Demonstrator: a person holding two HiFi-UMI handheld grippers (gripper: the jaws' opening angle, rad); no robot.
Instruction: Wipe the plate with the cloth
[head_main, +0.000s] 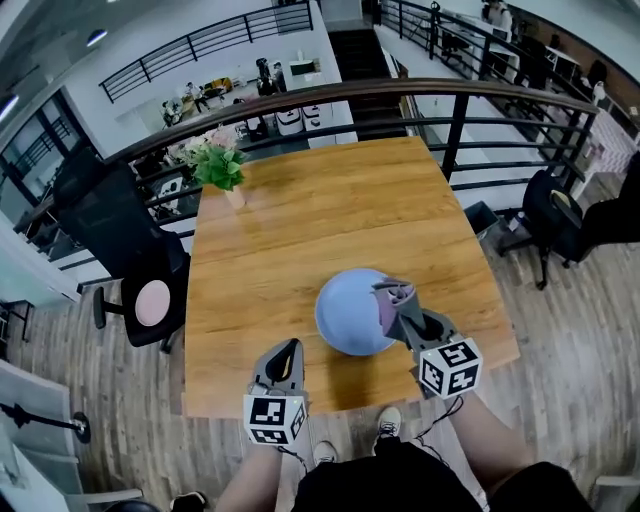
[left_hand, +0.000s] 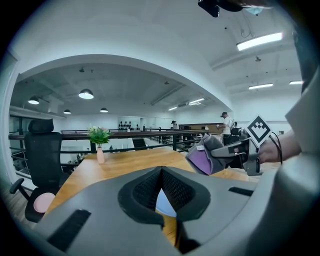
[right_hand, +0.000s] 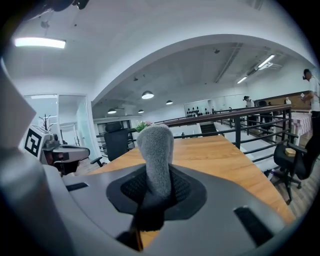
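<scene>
On wooden table (head_main: 300, 200), pale-blue plate (head_main: 350, 312) (round)

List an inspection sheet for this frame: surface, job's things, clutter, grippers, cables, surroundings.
Surface: wooden table, mostly bare.
Job's things: blue plate near the table's front edge; grey and purple cloth held over the plate's right side.
Clutter: small vase of flowers at the far left corner.
Grippers: left gripper with jaws together and empty, left of the plate; right gripper with jaws shut on the cloth.
Cables: thin black cord at the hand holding the right gripper.
Surroundings: dark railing behind the table; black office chair with a pink seat at the left; a lower floor beyond.
</scene>
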